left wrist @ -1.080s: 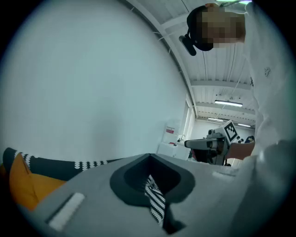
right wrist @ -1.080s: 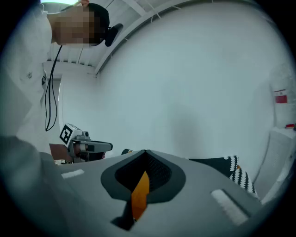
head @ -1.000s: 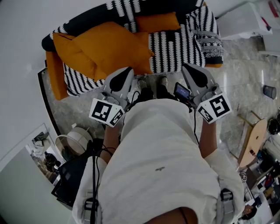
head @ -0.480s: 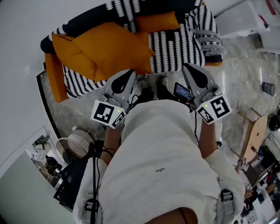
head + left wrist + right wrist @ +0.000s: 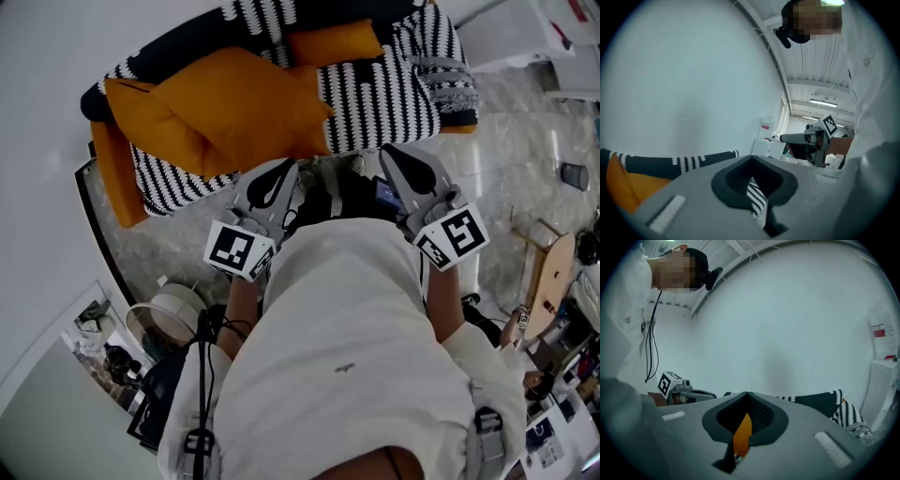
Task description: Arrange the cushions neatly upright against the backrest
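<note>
Both grippers sit closer to striped sofa now. left gripper, right gripper: jaws pressed together, empty. large orange cushions slumped at 11 o'clock; small orange cushion at 12.

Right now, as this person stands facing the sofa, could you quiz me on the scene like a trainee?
1. True or false: the left gripper and the right gripper each grip a cushion.
2. The sofa cover is: A plain grey, B black-and-white striped, C floral.
3. In the head view, toward which end of the sofa does the large orange cushion lie, left or right?
Key: 1 false, both are shut on nothing; 2 B; 3 left.
</note>
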Action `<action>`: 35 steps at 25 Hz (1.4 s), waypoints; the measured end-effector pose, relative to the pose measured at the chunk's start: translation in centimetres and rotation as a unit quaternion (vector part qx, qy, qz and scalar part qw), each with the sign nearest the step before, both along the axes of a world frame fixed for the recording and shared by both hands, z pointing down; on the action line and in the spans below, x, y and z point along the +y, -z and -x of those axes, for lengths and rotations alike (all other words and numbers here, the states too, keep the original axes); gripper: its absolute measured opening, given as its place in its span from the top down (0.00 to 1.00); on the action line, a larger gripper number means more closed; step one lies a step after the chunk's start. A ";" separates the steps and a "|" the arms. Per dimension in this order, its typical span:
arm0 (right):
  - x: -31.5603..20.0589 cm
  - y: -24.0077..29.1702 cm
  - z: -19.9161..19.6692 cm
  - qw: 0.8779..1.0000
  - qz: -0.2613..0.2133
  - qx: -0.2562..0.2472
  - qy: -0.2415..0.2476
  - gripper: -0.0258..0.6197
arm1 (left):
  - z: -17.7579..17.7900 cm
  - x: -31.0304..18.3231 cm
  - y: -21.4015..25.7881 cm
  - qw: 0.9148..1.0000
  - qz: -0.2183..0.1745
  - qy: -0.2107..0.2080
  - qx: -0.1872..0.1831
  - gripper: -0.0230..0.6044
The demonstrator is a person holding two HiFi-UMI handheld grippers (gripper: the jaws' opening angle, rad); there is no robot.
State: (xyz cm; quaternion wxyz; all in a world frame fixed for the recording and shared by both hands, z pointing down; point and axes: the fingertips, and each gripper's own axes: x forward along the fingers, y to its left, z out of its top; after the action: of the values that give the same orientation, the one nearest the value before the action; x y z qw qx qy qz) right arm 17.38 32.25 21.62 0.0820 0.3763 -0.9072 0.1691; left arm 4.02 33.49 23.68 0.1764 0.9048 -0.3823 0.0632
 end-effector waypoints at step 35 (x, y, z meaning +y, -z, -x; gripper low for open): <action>-22.0 -4.1 -6.7 0.978 0.046 -0.053 0.194 0.92 | -9.8 -17.8 -2.6 0.982 0.050 0.174 -0.051 0.95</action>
State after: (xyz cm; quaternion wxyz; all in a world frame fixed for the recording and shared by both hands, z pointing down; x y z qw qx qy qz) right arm 24.03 10.21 25.70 0.0824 0.1792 -0.9574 0.2109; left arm 13.87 15.72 26.24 0.2103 0.8103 -0.5383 0.0969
